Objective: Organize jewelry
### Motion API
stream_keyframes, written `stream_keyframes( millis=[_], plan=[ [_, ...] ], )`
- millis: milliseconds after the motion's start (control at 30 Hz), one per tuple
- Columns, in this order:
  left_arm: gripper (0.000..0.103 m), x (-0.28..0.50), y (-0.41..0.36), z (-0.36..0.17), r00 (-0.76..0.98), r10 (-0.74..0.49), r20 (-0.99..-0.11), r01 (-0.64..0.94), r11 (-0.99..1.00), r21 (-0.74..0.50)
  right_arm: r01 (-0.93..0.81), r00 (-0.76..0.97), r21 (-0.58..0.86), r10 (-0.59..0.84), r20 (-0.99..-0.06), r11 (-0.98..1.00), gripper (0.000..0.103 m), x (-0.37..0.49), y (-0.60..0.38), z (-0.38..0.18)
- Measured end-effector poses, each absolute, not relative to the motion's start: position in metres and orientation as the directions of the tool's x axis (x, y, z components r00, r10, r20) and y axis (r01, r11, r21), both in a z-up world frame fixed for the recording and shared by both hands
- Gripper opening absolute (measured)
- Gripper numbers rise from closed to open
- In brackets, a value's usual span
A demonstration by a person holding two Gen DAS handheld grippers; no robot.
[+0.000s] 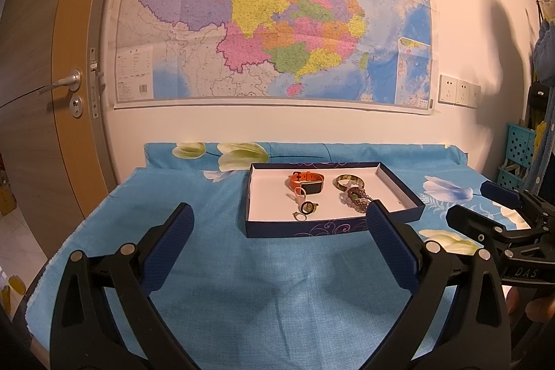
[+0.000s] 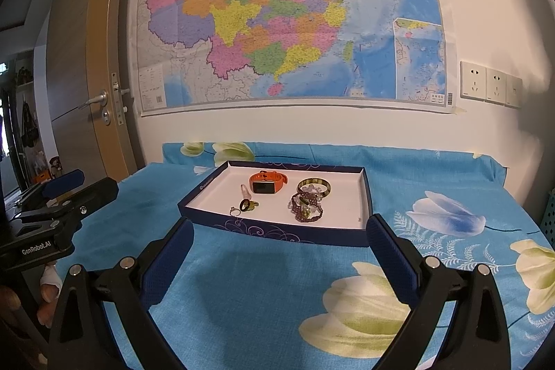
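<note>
A shallow dark blue box with a white floor (image 1: pixel 263 193) (image 2: pixel 347 196) sits on the blue floral cloth. In it lie an orange smartwatch (image 1: pixel 307 182) (image 2: pixel 267 183), a green-gold bangle (image 1: pixel 348 180) (image 2: pixel 314 187), a heap of purple bead bracelets (image 1: pixel 357 196) (image 2: pixel 307 208), a dark ring (image 1: pixel 308 207) (image 2: pixel 248 204), a small silver ring (image 1: pixel 299 216) (image 2: pixel 235 211) and a clear loop (image 1: pixel 301 193) (image 2: pixel 245 189). My left gripper (image 1: pixel 279 214) is open and empty, short of the box. My right gripper (image 2: pixel 279 227) is open and empty at the box's near edge.
The cloth-covered table (image 1: pixel 242 283) stands against a wall with a big map (image 1: pixel 277 16). A door (image 1: pixel 66 82) is at the left. Wall sockets (image 2: pixel 489 85) and a teal crate (image 1: pixel 520 141) are at the right. Each gripper shows in the other's view (image 1: pixel 503 221) (image 2: pixel 59 207).
</note>
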State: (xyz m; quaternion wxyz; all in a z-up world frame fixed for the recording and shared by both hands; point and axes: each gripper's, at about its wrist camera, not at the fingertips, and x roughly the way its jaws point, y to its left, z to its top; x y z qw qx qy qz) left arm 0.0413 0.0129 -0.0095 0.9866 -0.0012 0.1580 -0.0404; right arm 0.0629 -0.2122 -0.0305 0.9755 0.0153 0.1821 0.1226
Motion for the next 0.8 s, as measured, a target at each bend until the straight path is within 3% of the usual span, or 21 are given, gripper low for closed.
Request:
stream_keyframes(
  millis=[800],
  plan=[
    [0.098,0.054,0.006,-0.018,0.940,-0.079,-0.332,0.079,0.997,-0.015,-0.228,0.897,0.078,0.241,-0.371,0.971,0.096,0.069,-0.214,-0.033]
  ],
)
